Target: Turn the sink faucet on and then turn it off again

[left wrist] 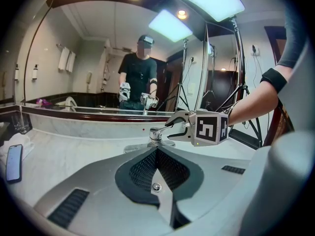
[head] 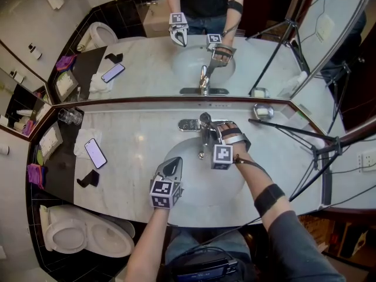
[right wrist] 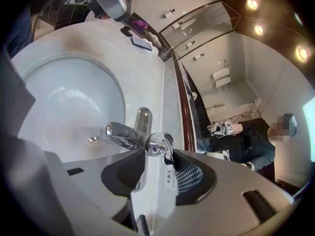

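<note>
Left gripper [head: 172,166] hangs shut and empty over the white oval sink basin [head: 194,187]
Beyond it, the right gripper [head: 215,135] has its part-open jaws set snugly on the shiny chrome faucet lever [right wrist: 156,145] at the pale marble counter [head: 141,143] back edge; no water shows, so turning on and off both seem left to do

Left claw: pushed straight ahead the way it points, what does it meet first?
Probably the faucet: the shut left claw lines up with its base. Depth is unclear, so the far wall of the sink might come first.
</note>
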Demonstrator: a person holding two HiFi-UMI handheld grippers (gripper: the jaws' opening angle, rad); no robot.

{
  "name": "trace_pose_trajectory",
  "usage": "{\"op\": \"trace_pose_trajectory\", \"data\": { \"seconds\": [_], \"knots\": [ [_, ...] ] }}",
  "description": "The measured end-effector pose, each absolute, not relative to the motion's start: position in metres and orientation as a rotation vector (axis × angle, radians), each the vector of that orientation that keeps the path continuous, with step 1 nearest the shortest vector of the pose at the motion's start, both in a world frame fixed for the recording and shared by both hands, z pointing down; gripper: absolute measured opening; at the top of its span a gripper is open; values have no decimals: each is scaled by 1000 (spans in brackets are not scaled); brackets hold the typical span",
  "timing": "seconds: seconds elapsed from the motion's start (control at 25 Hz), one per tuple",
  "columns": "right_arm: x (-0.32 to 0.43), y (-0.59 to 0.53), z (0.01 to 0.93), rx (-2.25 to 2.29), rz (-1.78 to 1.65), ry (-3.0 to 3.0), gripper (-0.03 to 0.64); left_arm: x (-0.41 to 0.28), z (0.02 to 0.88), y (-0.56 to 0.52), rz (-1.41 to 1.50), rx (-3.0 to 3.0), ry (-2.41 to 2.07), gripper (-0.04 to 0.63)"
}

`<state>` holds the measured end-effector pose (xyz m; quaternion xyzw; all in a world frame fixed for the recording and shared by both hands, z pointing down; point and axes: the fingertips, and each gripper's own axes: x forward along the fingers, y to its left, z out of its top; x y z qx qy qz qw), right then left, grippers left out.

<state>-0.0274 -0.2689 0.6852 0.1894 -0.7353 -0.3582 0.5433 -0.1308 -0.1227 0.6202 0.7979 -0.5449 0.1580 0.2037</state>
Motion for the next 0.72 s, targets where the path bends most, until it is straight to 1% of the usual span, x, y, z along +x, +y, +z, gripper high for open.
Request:
{"op": "trace_pose_trajectory", "data": {
  "seconds": [0.4, 0.72],
  "knots": [
    [-17, -248, 704, 449, -837, -1727, 166, -136, 623, -118, 431, 2212, -1532, 0],
    [-16, -252, 706, 484, -838, -1728, 166, -137, 625, -115, 432, 2200, -1527, 0]
  ]
}}
